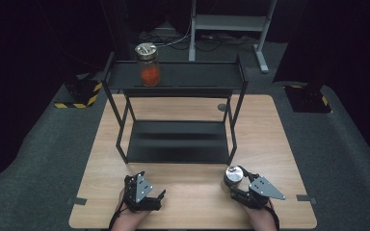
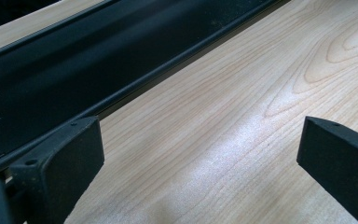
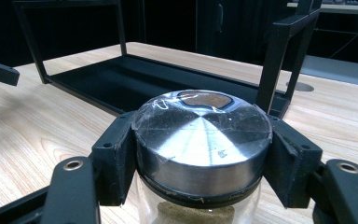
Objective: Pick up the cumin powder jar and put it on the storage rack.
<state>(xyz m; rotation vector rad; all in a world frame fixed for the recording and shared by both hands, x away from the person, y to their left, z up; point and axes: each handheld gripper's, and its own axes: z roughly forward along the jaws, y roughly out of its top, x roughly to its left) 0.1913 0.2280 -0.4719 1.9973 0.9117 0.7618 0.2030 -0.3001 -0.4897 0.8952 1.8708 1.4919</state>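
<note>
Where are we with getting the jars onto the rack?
Likely done: the orange-filled jar stands on the rack's top shelf. In hand: the right hand-held gripper grips the silver-lidded jar at the table's front. The left hand-held gripper is open. Left: shelving this jar.

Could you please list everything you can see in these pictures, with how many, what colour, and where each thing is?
Light wooden table: one, pale wood grain, centre of the grey carpeted floor.
Black metal two-tier shelf rack: one, black, standing on the far half of the table.
Glass jar of orange contents with a metal lid: one, on the rack's top shelf, left part.
Glass jar with a silver metal lid: one, brownish contents inside, upright near the table's front right, held at the lid.
Grey metal stand: one, on the floor beyond the table.
Left claw: one, black, open over bare table, front left.
Right claw: one, black, shut on the silver lid.
</note>
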